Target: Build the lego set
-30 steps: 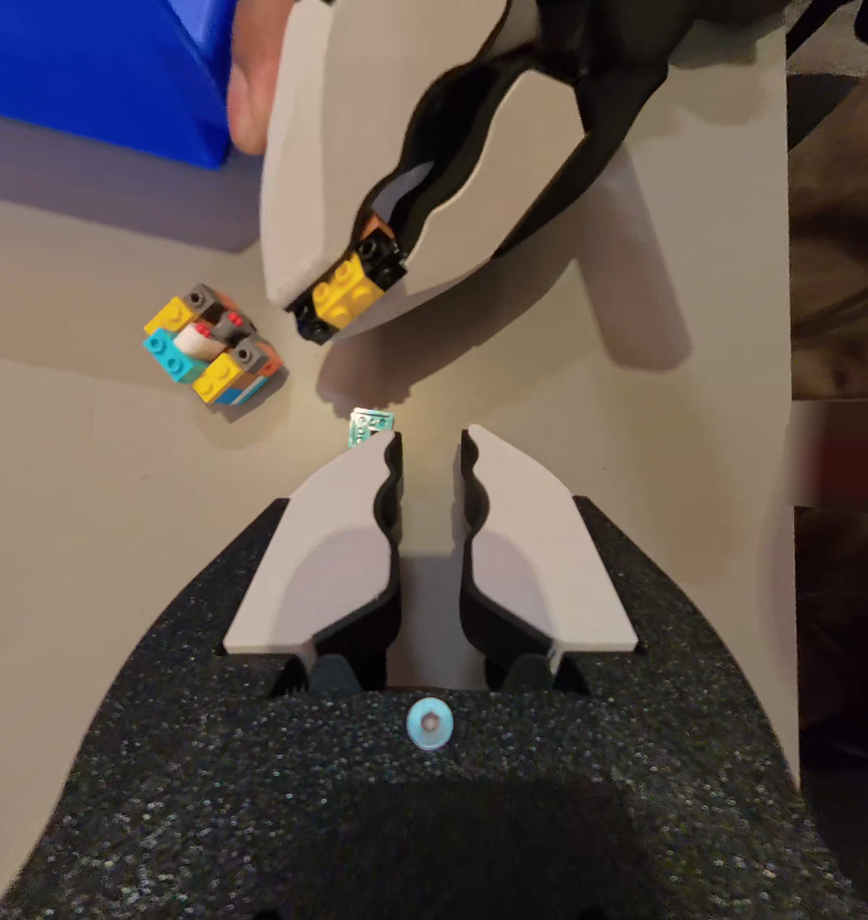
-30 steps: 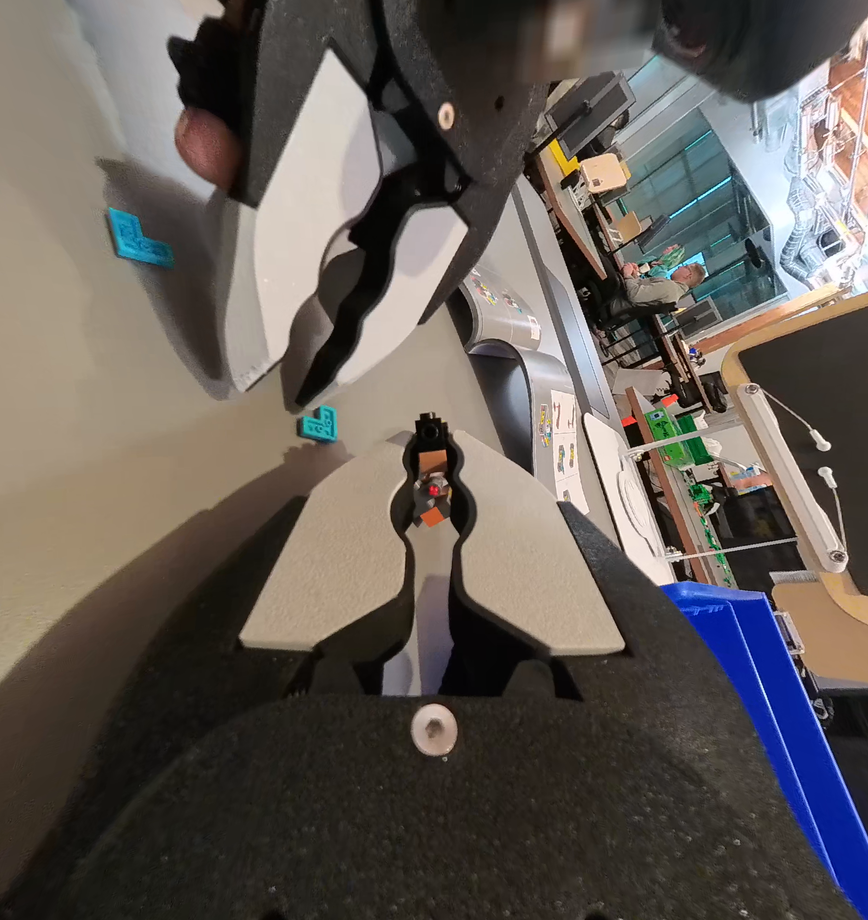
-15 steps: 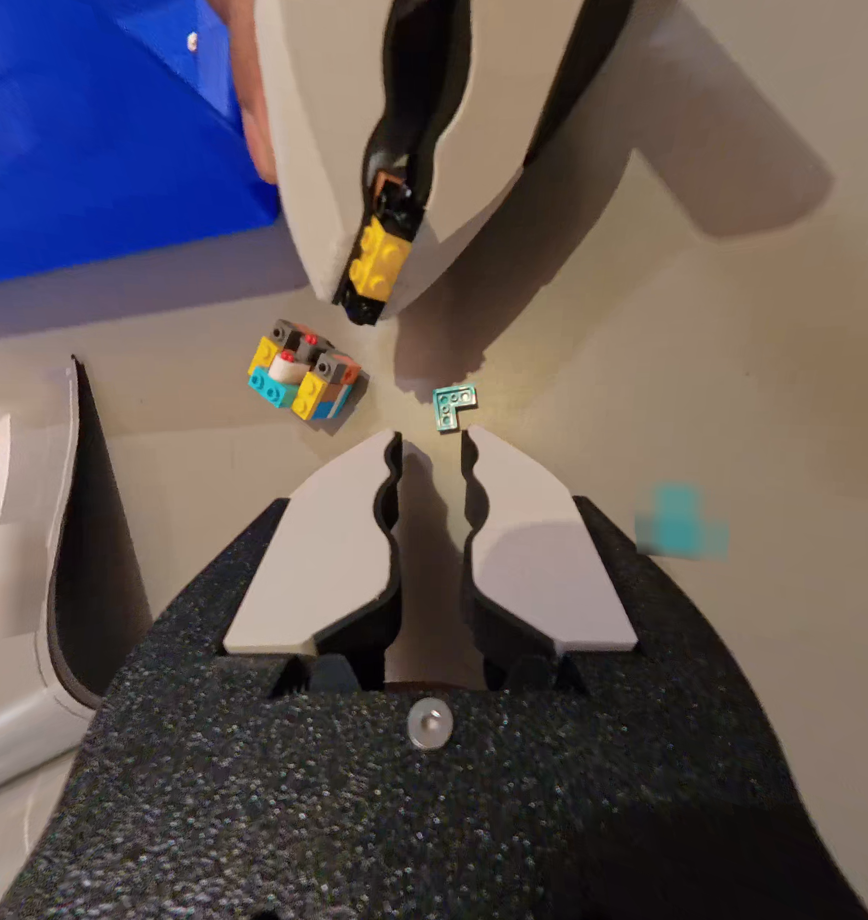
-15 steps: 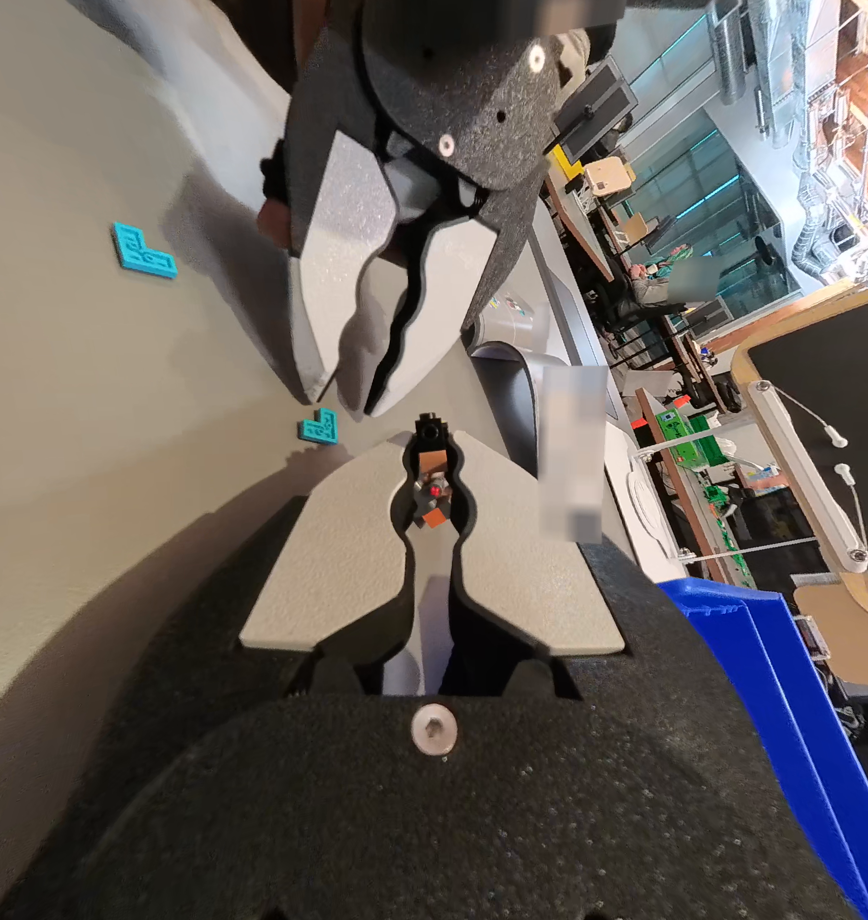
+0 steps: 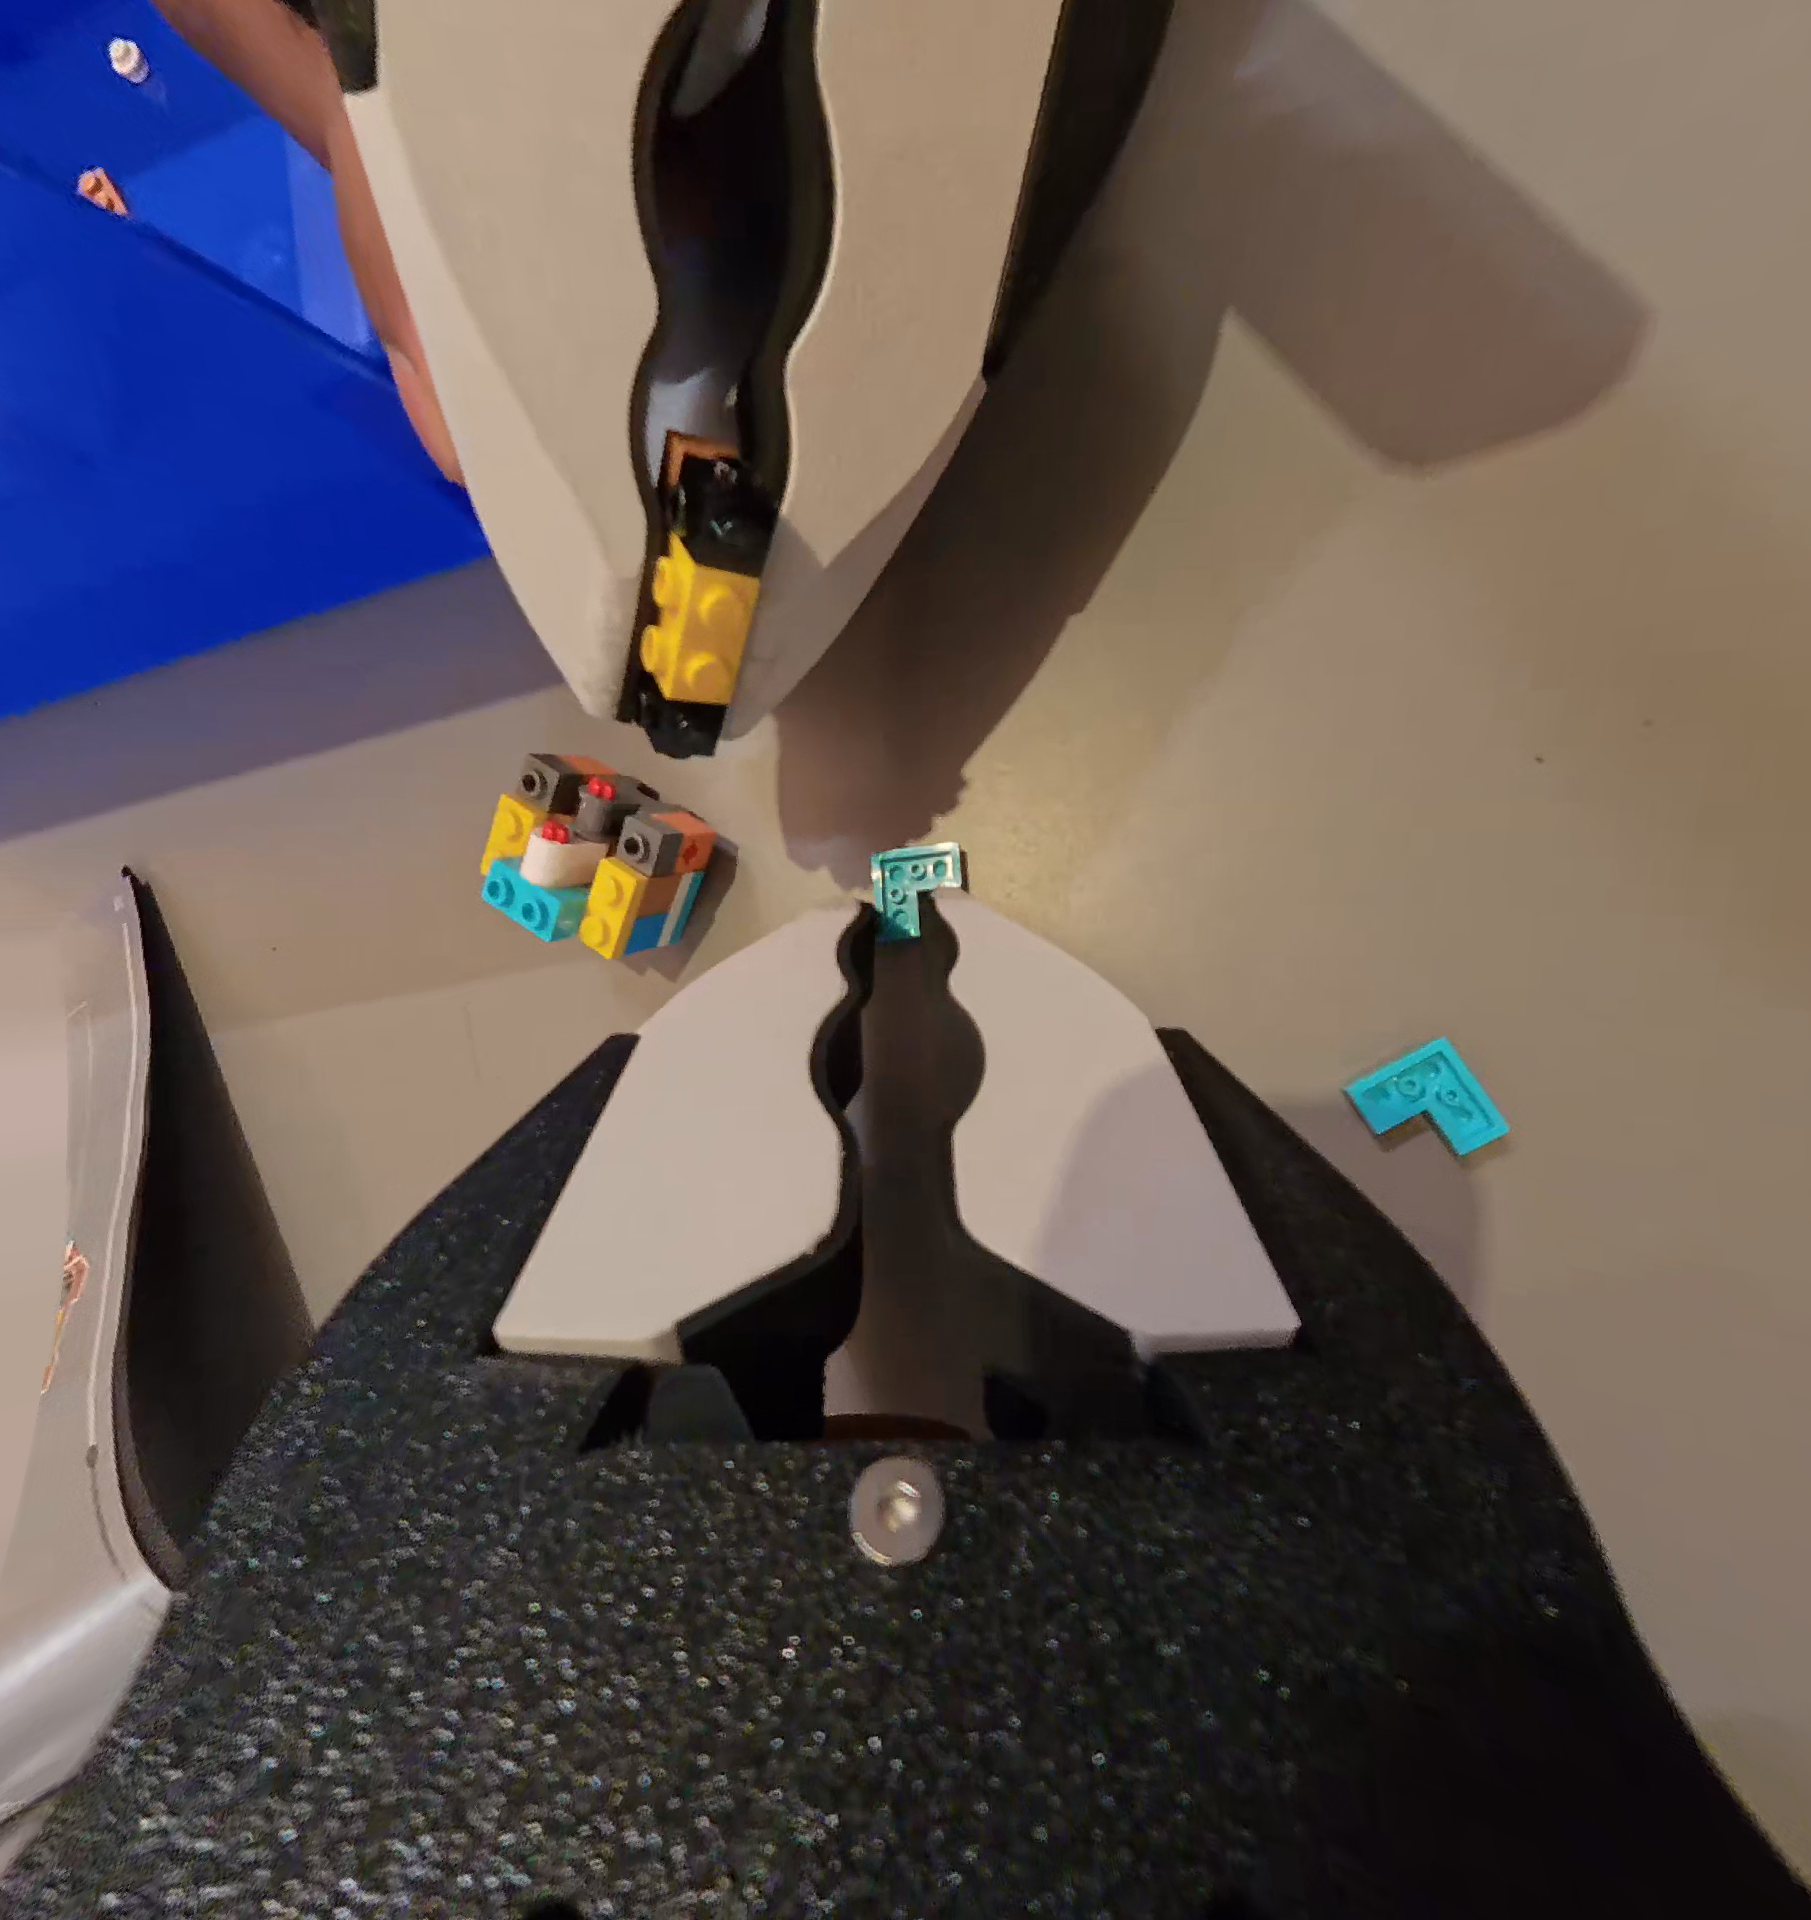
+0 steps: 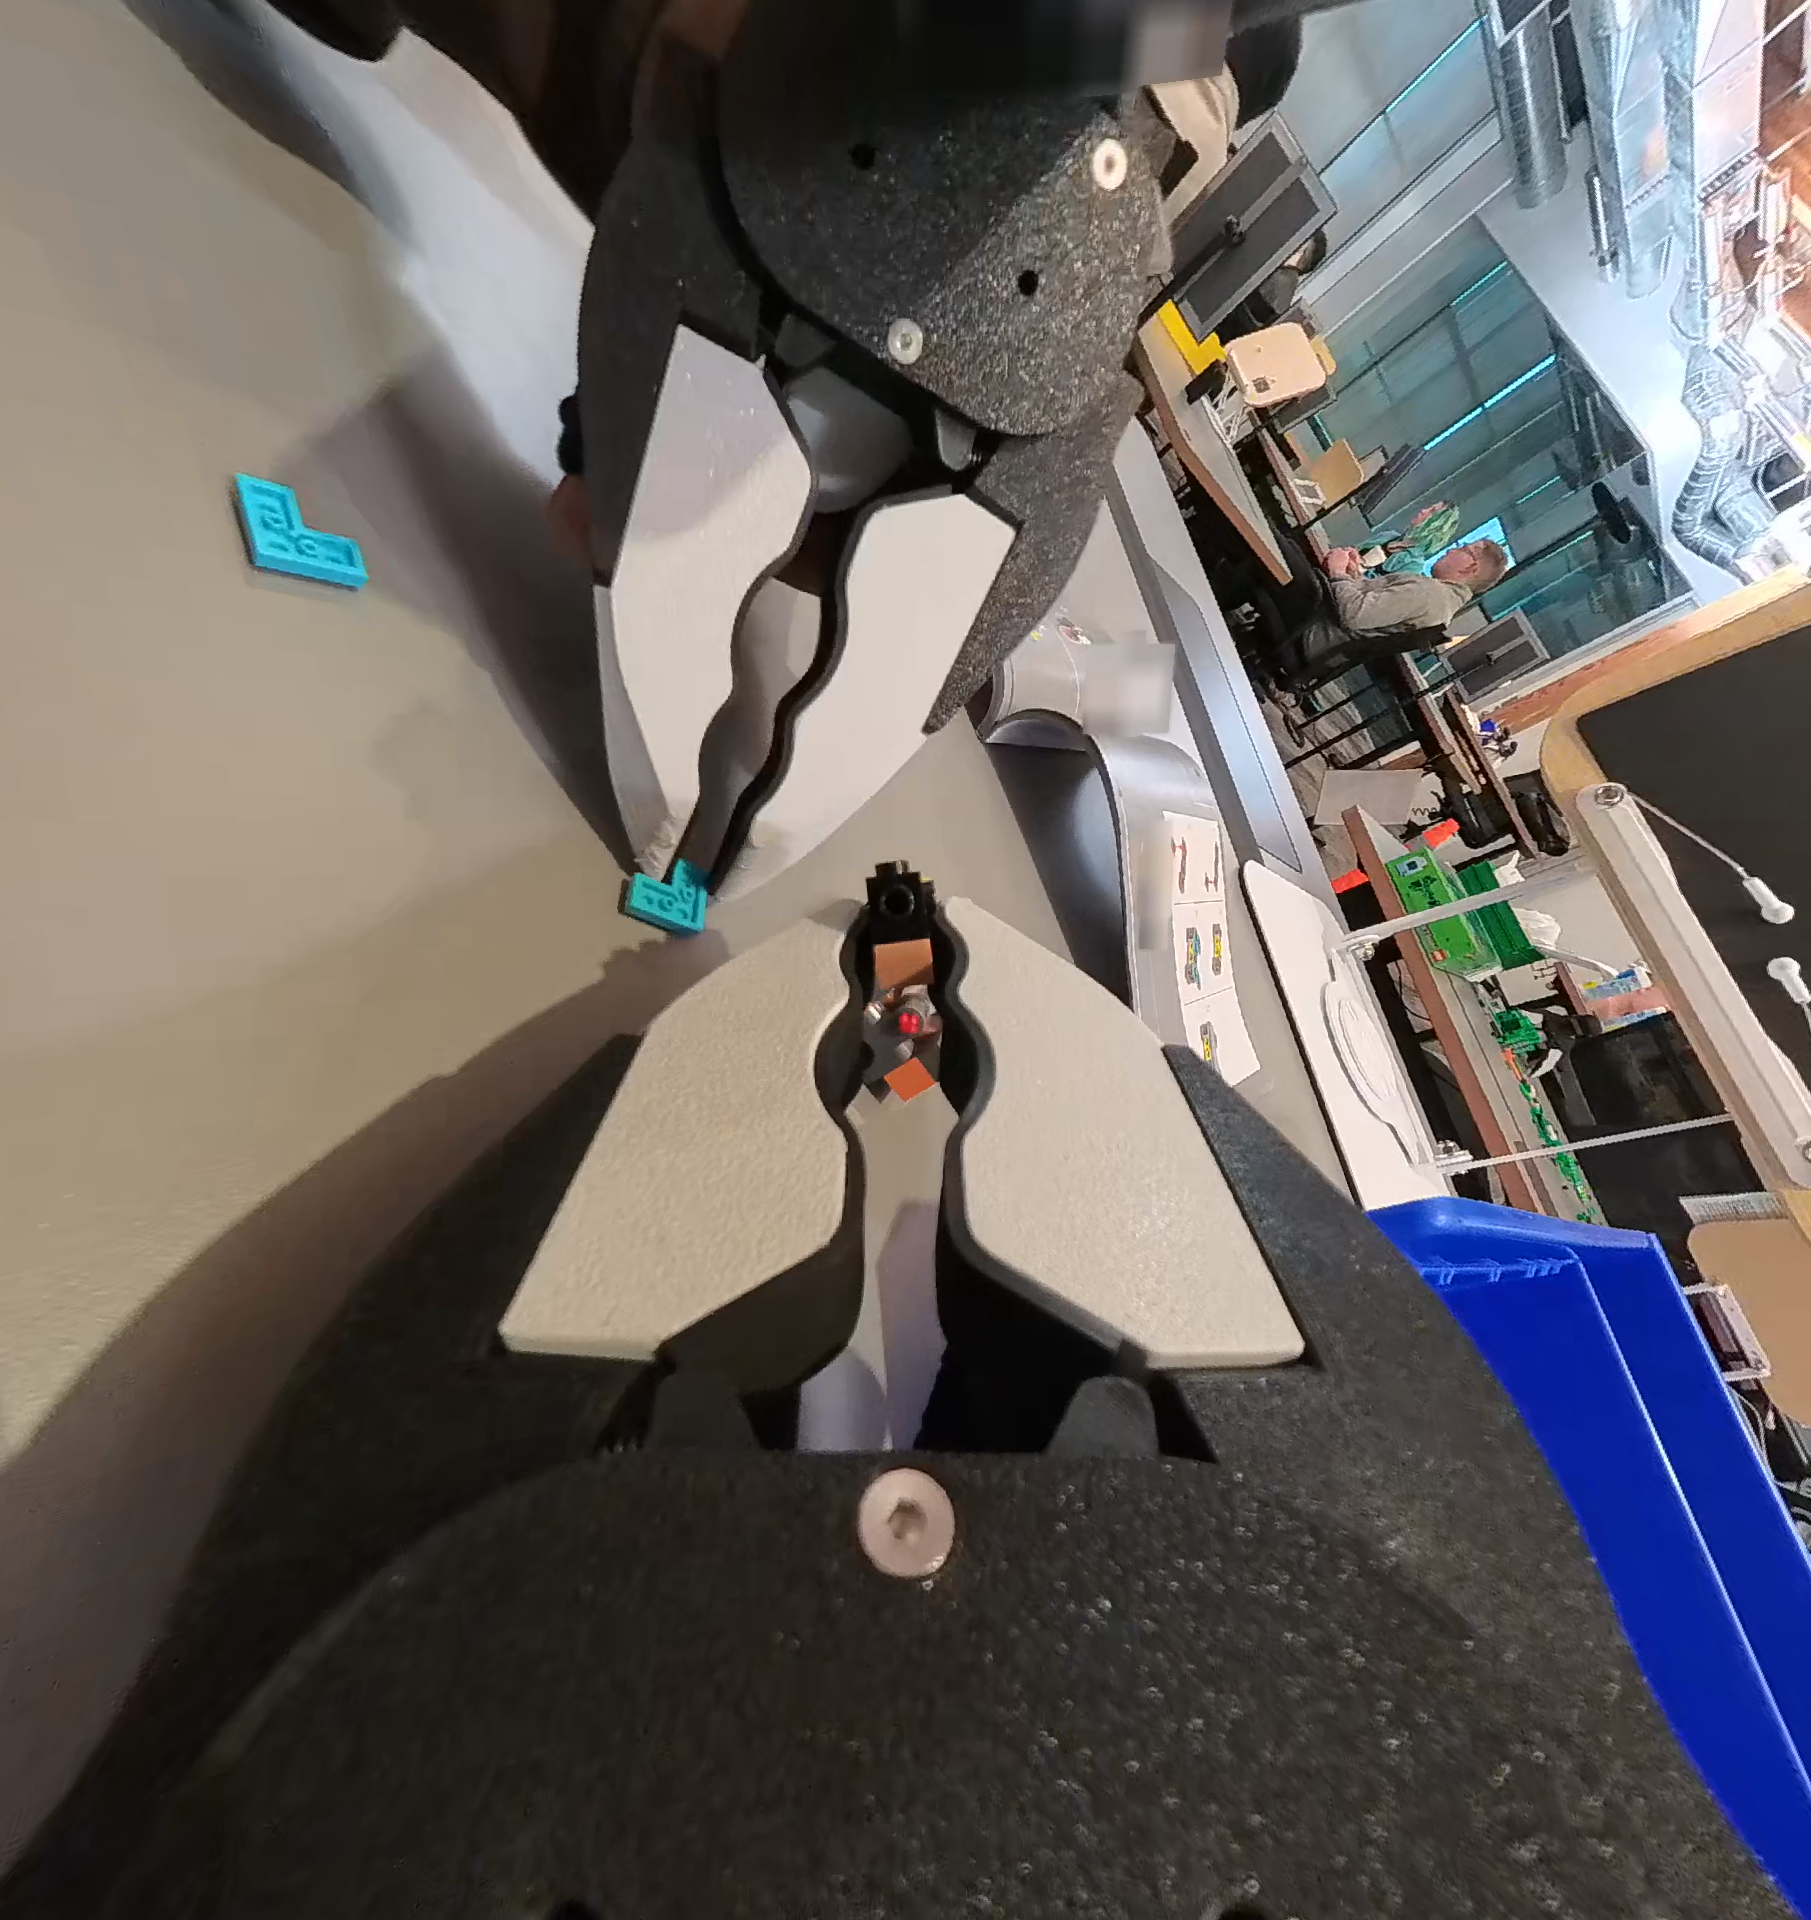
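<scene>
Warm, dim light on the table, bright daylight far off

In the left wrist view the table (image 5: 1503, 623) looks yellowish and a bit dark, with a big soft shadow far right. The right wrist view is brighter, with daylight from far windows (image 6: 1503, 364) on the right. Both pictures bend at the edges. The near black foam is blurry, and the far left looks smeared.

Teal L-plate (image 5: 911, 883) pinched at left tongs (image 5: 901, 914) tip; second teal L-plate (image 5: 1429, 1099) flat nearby; multicoloured sub-build (image 5: 594, 852) on table.
</scene>
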`<state>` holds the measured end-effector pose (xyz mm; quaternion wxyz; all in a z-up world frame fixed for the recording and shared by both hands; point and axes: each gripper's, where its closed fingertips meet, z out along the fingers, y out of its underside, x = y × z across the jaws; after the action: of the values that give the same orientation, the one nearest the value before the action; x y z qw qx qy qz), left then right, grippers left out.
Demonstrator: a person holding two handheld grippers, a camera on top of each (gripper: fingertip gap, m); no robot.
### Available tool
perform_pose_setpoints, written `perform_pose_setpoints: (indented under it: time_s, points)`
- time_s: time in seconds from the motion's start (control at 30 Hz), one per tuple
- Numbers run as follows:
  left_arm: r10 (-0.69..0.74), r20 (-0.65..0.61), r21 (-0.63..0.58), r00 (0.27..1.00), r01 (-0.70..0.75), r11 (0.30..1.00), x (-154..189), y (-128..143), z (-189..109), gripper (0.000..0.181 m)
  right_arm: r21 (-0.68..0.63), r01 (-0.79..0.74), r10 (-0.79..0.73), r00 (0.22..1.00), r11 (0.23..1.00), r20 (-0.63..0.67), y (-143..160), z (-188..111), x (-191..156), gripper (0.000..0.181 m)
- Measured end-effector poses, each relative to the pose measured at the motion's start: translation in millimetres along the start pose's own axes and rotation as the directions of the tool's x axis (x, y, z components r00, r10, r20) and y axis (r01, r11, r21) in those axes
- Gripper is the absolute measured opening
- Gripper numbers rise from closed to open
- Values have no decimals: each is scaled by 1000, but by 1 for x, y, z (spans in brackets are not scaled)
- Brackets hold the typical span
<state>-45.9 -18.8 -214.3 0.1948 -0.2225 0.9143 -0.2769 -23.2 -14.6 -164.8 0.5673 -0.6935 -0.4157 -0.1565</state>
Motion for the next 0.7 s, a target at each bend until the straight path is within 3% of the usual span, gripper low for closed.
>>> perform_pose_setpoints:
  time_s: [0.23, 0.4, 0.53, 0.7]
  points:
    - [-175, 19, 7, 984, 174, 985, 1, 0, -2, 8, -3, 0, 0, 1000, 1000, 3, 0, 0, -1, 9]
    - [-393, -28, 146, 919, 393, 908, 3, -14, -11, 8, -2, 0, 0, 1000, 1000, 4, 0, 0, -1, 9]
    - [-574, -119, 289, 810, 581, 761, -2, -26, -22, 8, 2, -9, 9, 1000, 1000, 4, 0, 0, -1, 9]
    - [-704, -335, 434, 626, 766, 475, -11, -42, -40, 8, 36, -43, 43, 999, 998, 7, -5, -2, 1, 9]
